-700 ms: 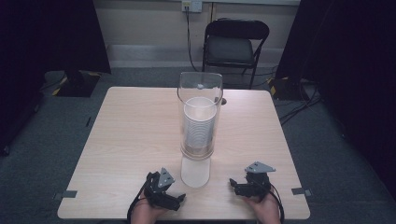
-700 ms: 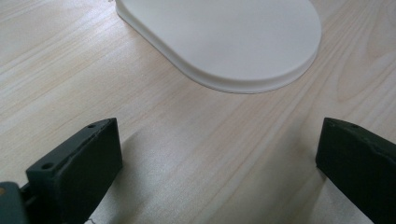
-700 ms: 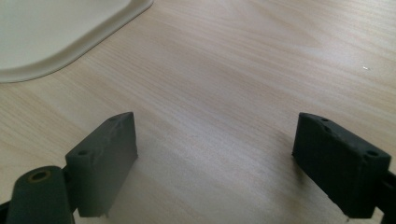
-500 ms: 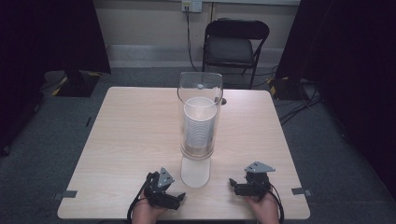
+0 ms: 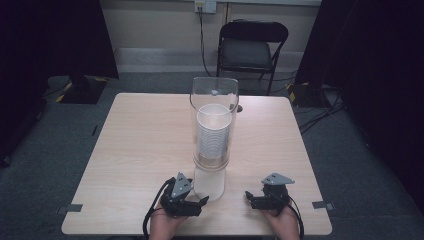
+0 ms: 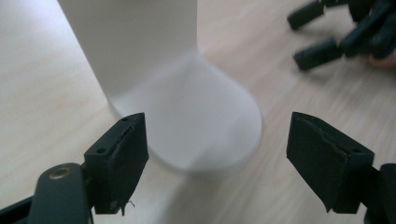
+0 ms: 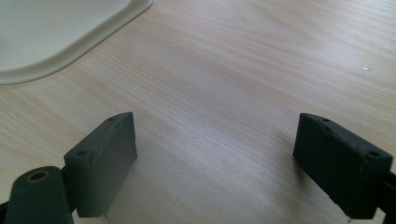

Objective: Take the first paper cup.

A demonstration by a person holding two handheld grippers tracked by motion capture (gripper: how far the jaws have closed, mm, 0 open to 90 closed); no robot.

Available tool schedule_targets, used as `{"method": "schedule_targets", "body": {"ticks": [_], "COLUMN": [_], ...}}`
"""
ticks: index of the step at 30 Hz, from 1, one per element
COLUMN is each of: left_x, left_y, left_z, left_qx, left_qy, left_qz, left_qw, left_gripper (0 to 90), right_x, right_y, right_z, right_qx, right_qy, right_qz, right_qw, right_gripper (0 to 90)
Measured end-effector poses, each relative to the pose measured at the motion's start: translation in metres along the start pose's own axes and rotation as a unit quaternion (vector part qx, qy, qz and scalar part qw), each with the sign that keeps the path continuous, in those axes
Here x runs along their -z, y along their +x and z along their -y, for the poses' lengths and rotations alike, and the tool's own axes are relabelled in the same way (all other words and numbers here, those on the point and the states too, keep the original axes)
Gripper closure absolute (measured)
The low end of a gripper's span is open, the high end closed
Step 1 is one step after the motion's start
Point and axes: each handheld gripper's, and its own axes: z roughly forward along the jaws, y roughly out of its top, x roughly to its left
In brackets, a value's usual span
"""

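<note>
A tall clear tube (image 5: 215, 100) holding a stack of white cups (image 5: 214, 135) stands on a white base (image 5: 210, 182) near the table's front edge. My left gripper (image 5: 202, 201) lies just left of that base, jaws open and pointing at it. In the left gripper view the white base (image 6: 205, 126) and its column (image 6: 140, 42) sit just beyond the open left gripper (image 6: 215, 163). My right gripper (image 5: 248, 197) rests on the table right of the base, open, with nothing between its fingers. The right gripper (image 7: 215, 163) faces bare wood, with the base's edge (image 7: 56, 32) at the upper left.
The light wooden table (image 5: 140, 140) has free room on both sides of the tube. A black folding chair (image 5: 250, 47) stands beyond the far edge. The right gripper's fingers (image 6: 317, 53) appear at the top right of the left gripper view.
</note>
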Motion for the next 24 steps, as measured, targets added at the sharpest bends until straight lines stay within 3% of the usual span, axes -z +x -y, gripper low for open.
{"method": "schedule_targets", "body": {"ticks": [3, 4, 8, 9, 15, 19, 22, 23, 24], "left_x": [-0.002, -0.003, -0.005, -0.005, -0.015, -0.022, -0.027, -0.028, -0.029], "left_y": [0.000, -0.001, -0.001, 0.000, 0.002, 0.002, -0.001, -0.001, -0.003], "left_z": [-0.012, -0.015, -0.028, -0.031, -0.039, -0.042, -0.043, -0.044, -0.045], "left_qx": [-0.006, 0.006, 0.009, 0.002, 0.011, 0.018, 0.016, 0.006, 0.011], "left_qy": [-0.039, -0.051, -0.102, -0.109, -0.143, -0.176, -0.185, -0.190, -0.189], "left_qz": [-0.014, -0.019, -0.030, -0.035, -0.054, -0.060, -0.067, -0.065, -0.072], "left_qw": [0.9991, 0.9985, 0.9943, 0.9934, 0.9881, 0.9823, 0.9803, 0.9796, 0.9793], "left_gripper": [21.4, 21.3, 21.3, 21.3, 23.3, 25.8, 28.6, 29.7, 29.2], "right_x": [0.000, 0.000, 0.000, 0.000, 0.000, 0.000, 0.000, 0.000, 0.000], "right_y": [0.000, 0.000, 0.000, 0.000, 0.000, 0.000, 0.000, 0.000, 0.000], "right_z": [0.000, 0.000, 0.000, 0.000, 0.000, 0.000, 0.000, 0.000, 0.000], "right_qx": [0.000, 0.000, 0.000, 0.000, 0.000, 0.000, 0.000, 0.000, 0.000], "right_qy": [0.000, 0.000, 0.000, 0.000, 0.000, 0.000, 0.000, 0.000, 0.000], "right_qz": [0.000, 0.000, 0.000, 0.000, 0.000, 0.000, 0.000, 0.000, 0.000], "right_qw": [1.0000, 1.0000, 1.0000, 1.0000, 1.0000, 1.0000, 1.0000, 1.0000, 1.0000], "right_gripper": [12.7, 12.7, 12.7, 12.7, 12.7, 12.7, 12.7, 12.7, 12.7]}}
